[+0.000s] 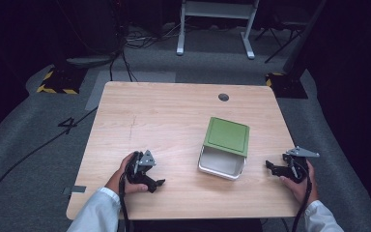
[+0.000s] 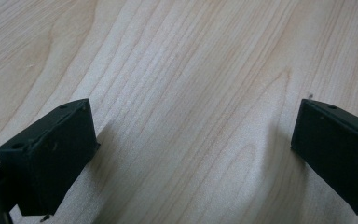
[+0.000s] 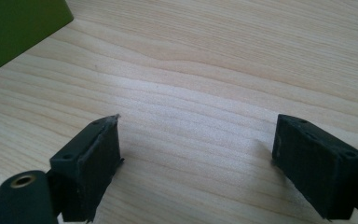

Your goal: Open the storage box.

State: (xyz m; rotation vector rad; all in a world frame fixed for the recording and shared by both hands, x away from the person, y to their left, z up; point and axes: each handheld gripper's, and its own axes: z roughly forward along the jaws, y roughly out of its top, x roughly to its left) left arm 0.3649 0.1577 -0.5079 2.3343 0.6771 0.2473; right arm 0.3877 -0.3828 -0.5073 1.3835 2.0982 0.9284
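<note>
High view: white box (image 1: 221, 165) sitting right of table (image 1: 140, 116) centre, green lid (image 1: 227, 136) lying askew across its far part. Left gripper (image 1: 158, 183), right gripper (image 1: 269, 165) flanking it, both standing apart from it, jaws gaping, gripping nothing, bare wood between.

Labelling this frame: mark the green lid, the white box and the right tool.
green lid (image 1: 227, 136), high view, middle of its top.
white box (image 1: 221, 162), high view, inner floor.
right tool (image 1: 269, 165), high view, between its fingertips.
</note>
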